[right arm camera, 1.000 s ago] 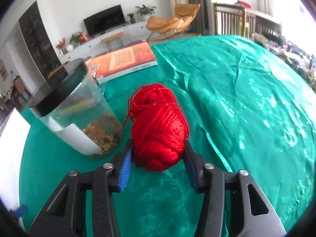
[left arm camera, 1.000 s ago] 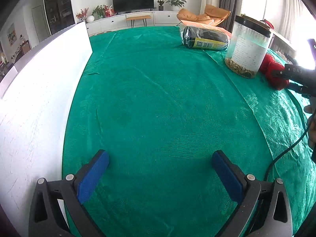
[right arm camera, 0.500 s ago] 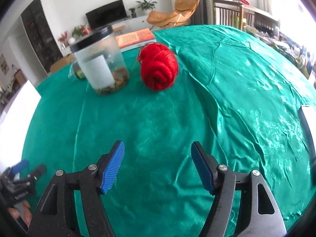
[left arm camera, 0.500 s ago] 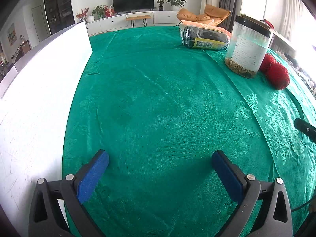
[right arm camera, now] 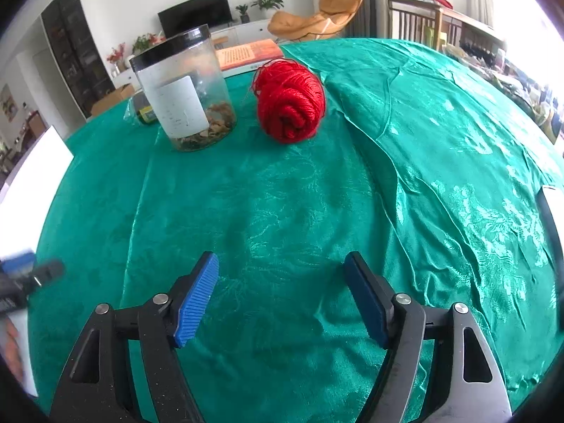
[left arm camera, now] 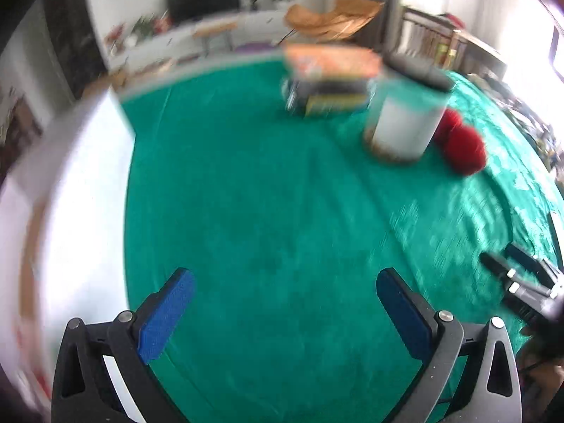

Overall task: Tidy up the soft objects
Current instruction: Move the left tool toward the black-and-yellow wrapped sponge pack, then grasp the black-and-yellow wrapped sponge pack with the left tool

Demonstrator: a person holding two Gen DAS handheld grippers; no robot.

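White walls, a dark television [right arm camera: 193,12] over a low white cabinet [right arm camera: 246,33] — potted plants [right arm camera: 267,0], a tan lounge chair [right arm camera: 317,19], bright window light at right.

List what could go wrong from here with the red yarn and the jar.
1. The red yarn ball lies free on the slick green cloth and is round, so it may roll.
2. It sits close beside the clear jar; reaching for either could knock the other.
3. A loose strand near its top could snag and unwind if dragged.
The right gripper is empty, jaws opening; the left gripper is open too.
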